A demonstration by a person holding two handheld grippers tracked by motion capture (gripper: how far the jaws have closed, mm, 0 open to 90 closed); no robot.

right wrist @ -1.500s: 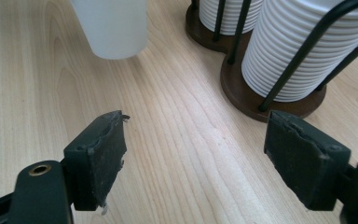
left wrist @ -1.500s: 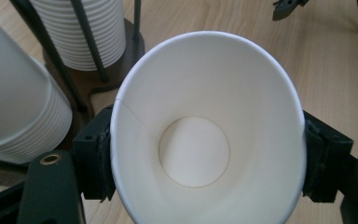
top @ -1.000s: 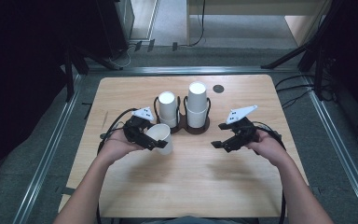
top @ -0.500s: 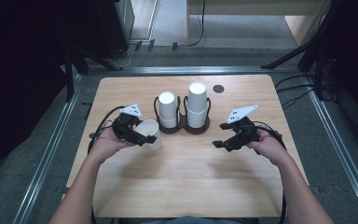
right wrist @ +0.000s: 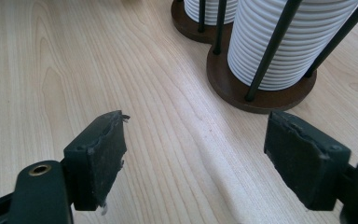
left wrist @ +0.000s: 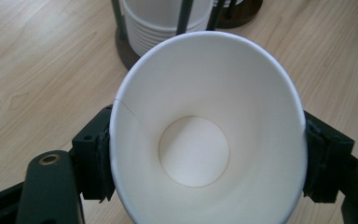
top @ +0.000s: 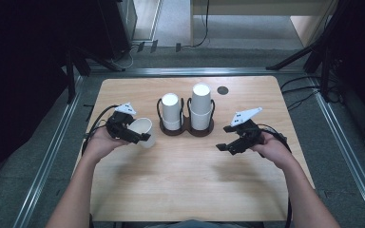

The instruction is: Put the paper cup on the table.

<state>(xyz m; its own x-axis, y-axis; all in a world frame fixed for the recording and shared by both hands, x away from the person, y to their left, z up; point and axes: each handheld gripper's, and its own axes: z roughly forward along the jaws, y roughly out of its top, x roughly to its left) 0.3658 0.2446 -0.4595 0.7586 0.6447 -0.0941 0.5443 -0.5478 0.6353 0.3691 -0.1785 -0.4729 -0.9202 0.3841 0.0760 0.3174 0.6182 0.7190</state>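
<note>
A white paper cup (top: 145, 127) sits on its side between the jaws of my left gripper (top: 137, 136), left of the cup holder. In the left gripper view the cup (left wrist: 200, 140) opens toward the camera, and both pads (left wrist: 98, 163) press on its rim, so the left gripper (left wrist: 205, 161) is shut on it. Two stacks of white cups (top: 171, 111) (top: 202, 107) stand upside down in a dark wire holder (top: 186, 130) at the table's middle. My right gripper (top: 223, 138) hovers right of the holder. Its jaws stand wide open over bare wood in the right gripper view (right wrist: 203, 156).
The wooden table (top: 185, 185) has free room in front of the holder. A small dark disc (top: 223, 90) lies near the far right edge. The ribbed cup stack (right wrist: 289, 42) and its brown base (right wrist: 261, 93) stand just ahead of the right gripper.
My left gripper has carried the cup leftward, away from the cup holder. The right gripper has stayed where it was.
</note>
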